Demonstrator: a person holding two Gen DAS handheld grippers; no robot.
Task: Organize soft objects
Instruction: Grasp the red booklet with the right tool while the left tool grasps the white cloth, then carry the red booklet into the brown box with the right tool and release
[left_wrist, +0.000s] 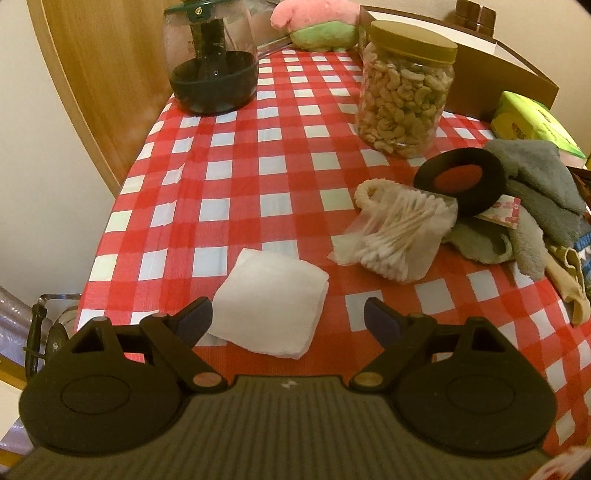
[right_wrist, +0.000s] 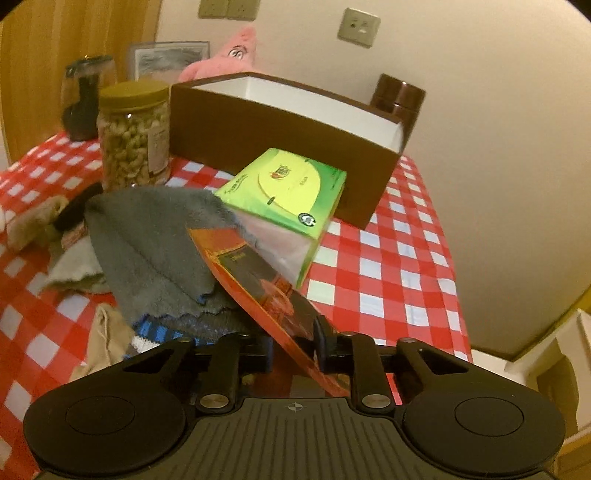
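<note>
In the left wrist view my left gripper (left_wrist: 288, 312) stands open just above a white folded cloth pad (left_wrist: 271, 306); the pad lies on the checked tablecloth (left_wrist: 258, 177) between the fingers, untouched. A bag of cotton swabs (left_wrist: 399, 229) and a pile of grey and beige cloths (left_wrist: 535, 195) lie to the right. In the right wrist view my right gripper (right_wrist: 293, 345) is closed on a flat orange-red packet (right_wrist: 258, 273), held tilted. A grey cloth (right_wrist: 155, 243) drapes over the packet's left edge. A green tissue box (right_wrist: 291, 192) sits just beyond.
An open brown box (right_wrist: 280, 133) with a white inside stands at the back. A cashew jar (left_wrist: 406, 92), a dark glass jar (left_wrist: 212, 62) and a pink-and-green plush toy (left_wrist: 317, 26) stand along the far side. A black disc (left_wrist: 460, 181) leans on the pile.
</note>
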